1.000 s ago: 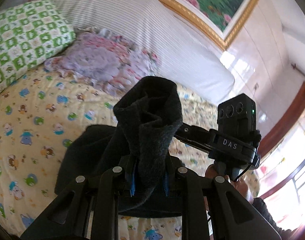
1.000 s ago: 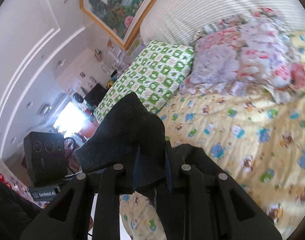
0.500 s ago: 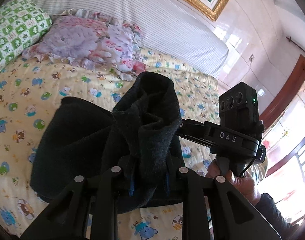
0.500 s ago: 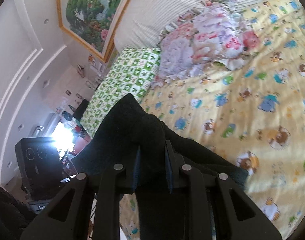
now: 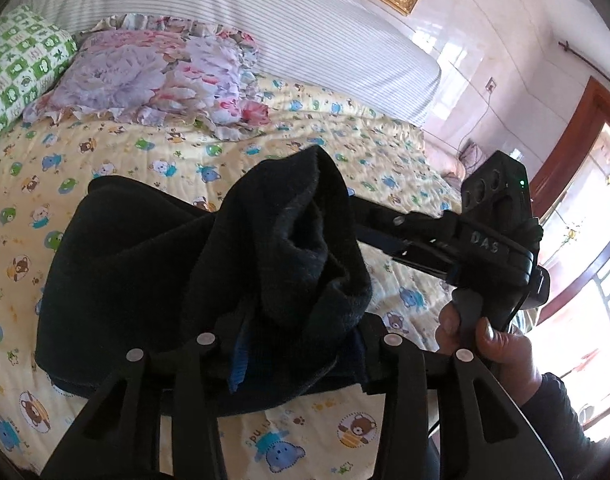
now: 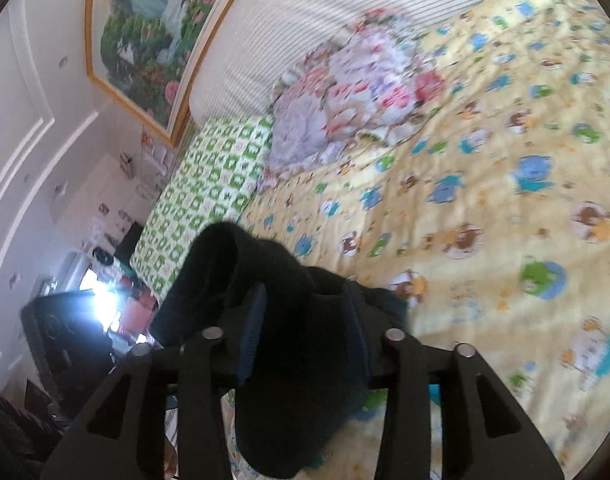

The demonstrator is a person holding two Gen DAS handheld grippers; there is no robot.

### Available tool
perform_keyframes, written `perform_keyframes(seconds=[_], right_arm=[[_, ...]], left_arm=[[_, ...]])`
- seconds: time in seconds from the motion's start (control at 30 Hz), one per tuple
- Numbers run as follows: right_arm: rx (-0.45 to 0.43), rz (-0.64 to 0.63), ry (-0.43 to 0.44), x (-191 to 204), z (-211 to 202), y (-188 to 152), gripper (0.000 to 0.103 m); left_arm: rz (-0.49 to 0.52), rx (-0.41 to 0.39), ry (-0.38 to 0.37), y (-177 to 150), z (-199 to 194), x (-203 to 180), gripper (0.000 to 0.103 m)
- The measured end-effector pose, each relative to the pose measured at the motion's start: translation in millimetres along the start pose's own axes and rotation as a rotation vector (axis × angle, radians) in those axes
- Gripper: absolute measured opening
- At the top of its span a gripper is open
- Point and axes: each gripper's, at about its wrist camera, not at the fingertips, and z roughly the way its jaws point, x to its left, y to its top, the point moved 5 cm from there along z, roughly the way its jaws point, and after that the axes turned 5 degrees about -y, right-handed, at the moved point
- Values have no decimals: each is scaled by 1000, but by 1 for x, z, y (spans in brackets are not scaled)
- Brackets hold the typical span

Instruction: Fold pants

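The black fleece pants [image 5: 145,280] lie doubled over on the yellow cartoon-bear sheet [image 5: 105,152]. One bunched end rises between the fingers of my left gripper [image 5: 299,344]. Its jaws are opening, the blue pads stand apart and the cloth sits loosely between them. My right gripper [image 6: 305,320] has another bunched end of the pants [image 6: 241,264] between its pads, and its jaws are opening too. In the left wrist view the right gripper's body [image 5: 481,240] reaches in from the right, with a hand [image 5: 489,340] on its handle.
A floral pillow [image 5: 145,80] and a green checked pillow [image 5: 17,64] lie at the head of the bed against a striped headboard cushion [image 5: 305,32]. A framed painting [image 6: 145,40] hangs above. A wooden door frame [image 5: 565,152] stands to the right.
Both grippers came down and forward over the bed, and the pants now rest folded on the sheet. Both pairs of jaws have spread wider around the cloth.
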Motion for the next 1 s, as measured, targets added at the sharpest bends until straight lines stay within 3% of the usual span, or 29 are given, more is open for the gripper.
perform_keyframes(seconds=[0.2,0.43,0.5,0.63,0.77,1.0], right_arm=[[-57,55,-34,-12,-27,-3,55],[-83,65,-50,-4,-43,-10,57],[-90,61,-55,0,-47,-12,64],[-97,59,-63,9,-53,-17,69],[-94,55,-87,20,-53,-23,81],[-60,29,-114,38,-45,-31,82]], left_arm=[[-22,-1,-72,-3,-10,-7,50],[39,-23,-108,-5,-25,-29,60],[43,-25,-112,-7,-29,-30,61],[26,-37,-99,-9,-38,-20,62],[-18,-49,-78,-9,-47,0,62],[-80,-77,-21,-9,-65,35,62]])
